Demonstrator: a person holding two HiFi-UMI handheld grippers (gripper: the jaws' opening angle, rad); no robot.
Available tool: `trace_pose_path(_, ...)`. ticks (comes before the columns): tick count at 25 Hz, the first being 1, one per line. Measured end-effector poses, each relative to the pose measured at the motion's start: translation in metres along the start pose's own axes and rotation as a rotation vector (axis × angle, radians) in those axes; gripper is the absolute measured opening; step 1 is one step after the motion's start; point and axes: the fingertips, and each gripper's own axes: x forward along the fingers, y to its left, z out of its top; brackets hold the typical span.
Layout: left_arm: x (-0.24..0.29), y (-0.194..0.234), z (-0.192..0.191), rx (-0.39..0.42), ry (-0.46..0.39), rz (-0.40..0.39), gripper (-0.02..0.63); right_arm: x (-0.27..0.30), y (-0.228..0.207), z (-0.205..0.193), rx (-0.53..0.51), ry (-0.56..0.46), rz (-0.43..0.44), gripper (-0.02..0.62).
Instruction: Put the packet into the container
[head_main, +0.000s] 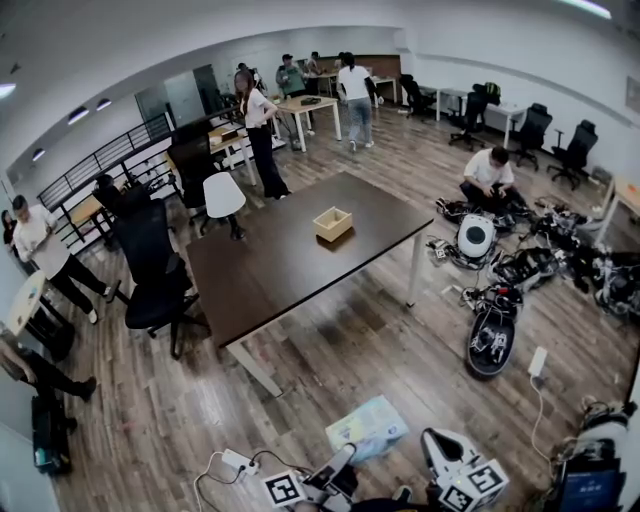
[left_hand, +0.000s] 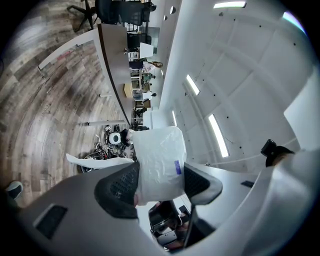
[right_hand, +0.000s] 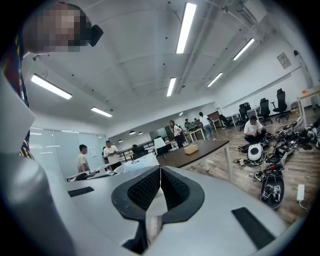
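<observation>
Pinching what, the left tongs (left_hand: 160, 176) at 6 o'clock of the head view? — EDITOR

A pale, crinkled plastic packet (left_hand: 161, 150), clamped between both dark pads (left_hand: 119, 186), its upper part standing clear of them. The right tongs (right_hand: 160, 186), at 3 o'clock of the left pair, are pressed together, pad against pad. — PHOTOGRAPHER

And the container (head_main: 333, 223)? — EDITOR

Open-topped, cardboard, at 12 o'clock of the packet and well apart from it across a wooden floor (head_main: 330, 360). It sits on a dark desk (head_main: 270, 270), toward the desk's 2 o'clock side. — PHOTOGRAPHER

Further back? — EDITOR

A black office chair (head_main: 150, 270) at 9 o'clock of the desk, a person (head_main: 488, 178) sitting among robot parts (head_main: 500, 300) at 2 o'clock, and more people (head_main: 258, 120) standing by lighter tables (head_main: 310, 105) at 12 o'clock. — PHOTOGRAPHER
</observation>
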Motion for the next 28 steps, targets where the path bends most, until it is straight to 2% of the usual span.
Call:
trace_pose_path(8,-0.010,0.003,0.007,-0.007,0.015,0.003,0.249,0.005,0.011,-0.006,-0.021,-0.008,-0.003,0.011)
trace_pose_path(14,-0.024,0.004,0.029,-0.020,0.010,-0.001,0.249,0.022,0.036,-0.005,-0.037,-0.009,0.012,0.012)
trace_pose_path(18,-0.032,0.004,0.041,-0.021,0.024,0.000,0.249,0.030,0.048,-0.004,-0.064,-0.017,-0.024,0.014)
trace_pose_path(21,-0.036,0.003,0.052,-0.003,0.045,-0.001,0.249,0.037,0.059,0.000,-0.038,-0.017,-0.052,0.079)
trace_pose_path(28,-0.035,0.009,0.069,-0.007,0.058,0.026,0.249,0.053,0.060,0.003,-0.119,-0.016,-0.033,0.097)
